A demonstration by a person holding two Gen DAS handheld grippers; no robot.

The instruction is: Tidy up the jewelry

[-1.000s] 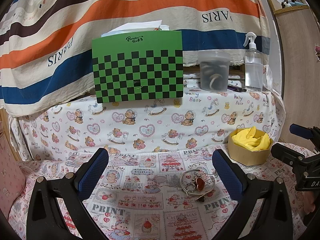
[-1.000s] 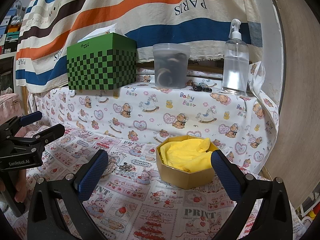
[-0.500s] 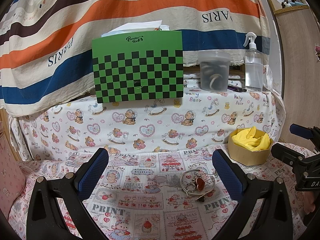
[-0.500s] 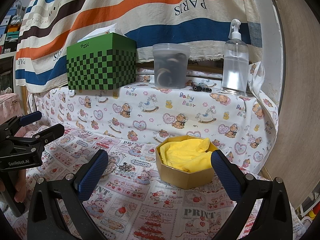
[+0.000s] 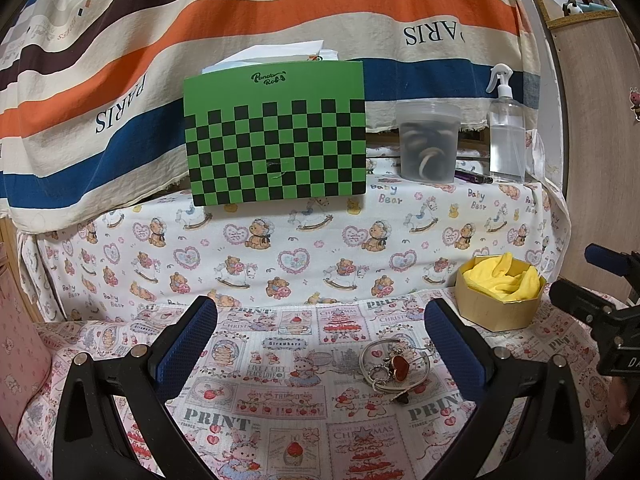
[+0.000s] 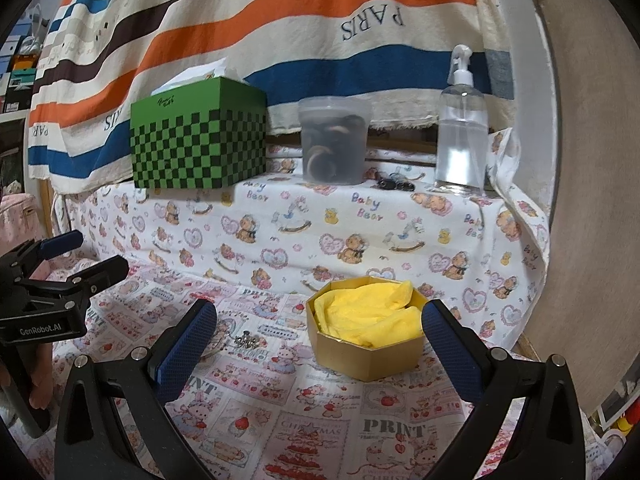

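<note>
A small heap of jewelry [image 5: 394,368], silver bangles with a red heart charm, lies on the printed cloth in the left wrist view, just inside the right finger of my left gripper [image 5: 320,340], which is open and empty. The right wrist view shows only a bit of the jewelry [image 6: 245,340] beside a blue fingertip. A gold octagonal box [image 6: 366,340] lined with yellow cloth sits between the fingers of my right gripper [image 6: 320,340], open and empty. The box [image 5: 500,298] lies right of the jewelry.
On the raised ledge behind stand a green checkered tissue box [image 5: 276,136], a cloudy plastic tub [image 5: 428,142] and a clear spray bottle [image 5: 506,128]. A striped cloth hangs behind. The other gripper [image 6: 48,292] shows at the left, held by a hand.
</note>
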